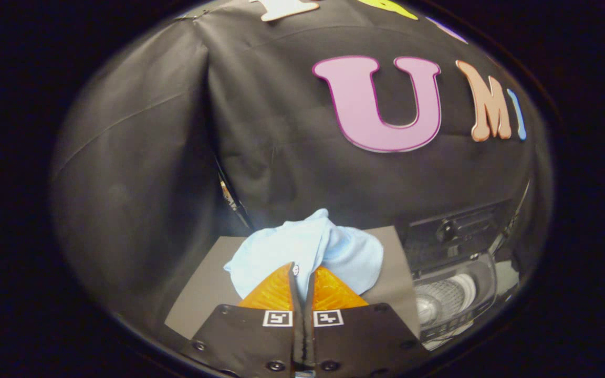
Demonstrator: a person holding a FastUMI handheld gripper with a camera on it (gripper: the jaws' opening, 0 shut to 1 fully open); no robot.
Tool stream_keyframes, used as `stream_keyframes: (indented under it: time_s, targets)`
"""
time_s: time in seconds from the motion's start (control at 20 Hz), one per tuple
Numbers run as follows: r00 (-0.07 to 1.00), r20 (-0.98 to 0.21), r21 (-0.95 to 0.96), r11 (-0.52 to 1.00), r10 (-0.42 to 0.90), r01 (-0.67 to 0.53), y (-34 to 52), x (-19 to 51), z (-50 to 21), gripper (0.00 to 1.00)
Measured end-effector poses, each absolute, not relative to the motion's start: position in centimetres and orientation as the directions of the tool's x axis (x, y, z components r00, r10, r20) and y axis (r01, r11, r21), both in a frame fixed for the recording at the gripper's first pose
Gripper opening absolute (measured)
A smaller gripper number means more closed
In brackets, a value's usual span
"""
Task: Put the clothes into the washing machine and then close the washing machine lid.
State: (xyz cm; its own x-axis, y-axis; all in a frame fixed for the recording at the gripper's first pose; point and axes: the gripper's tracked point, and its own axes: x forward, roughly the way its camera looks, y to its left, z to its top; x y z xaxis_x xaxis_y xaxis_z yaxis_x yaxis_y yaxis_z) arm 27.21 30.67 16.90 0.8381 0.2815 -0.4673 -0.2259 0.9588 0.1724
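Now light-blue cloth (308,252) pinched between claw (302,275) fingers.

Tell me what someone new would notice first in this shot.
The light blue cloth bunched up at the tips of the orange fingers, which the gripper has pinched shut on it. Off to the side, the washing machine stands with its lid up and drum showing.

a grey table (197,299) carries a light blue cloth (308,252) bunched at its middle, with the open washer (452,294) standing just to its right.
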Motion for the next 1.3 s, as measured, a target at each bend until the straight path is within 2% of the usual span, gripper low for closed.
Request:
stream_keyframes:
  time_s: [0.2, 0.55, 0.7, 1.0, 1.15, 1.3]
  targets:
    - [0.901, -0.371, 0.052, 0.974, 0.224, -0.221, 26.1, 26.2, 21.7, 0.00]
    - [0.985, -0.152, -0.180, 0.978, 0.082, -0.109, 16.7, 25.5, 28.1, 0.00]
    - [0.991, -0.127, -0.186, 0.980, 0.043, -0.066, 13.9, 26.5, 27.9, 0.00]
    - [0.975, -0.223, -0.122, 0.992, -0.005, -0.022, 8.0, 30.0, 19.0, 0.01]
    - [0.946, -0.320, -0.087, 0.996, -0.045, 0.018, 4.9, 31.4, 11.3, 0.01]
    - [0.907, -0.421, -0.022, 1.000, -0.015, 0.007, 3.3, 32.3, 4.0, 0.01]
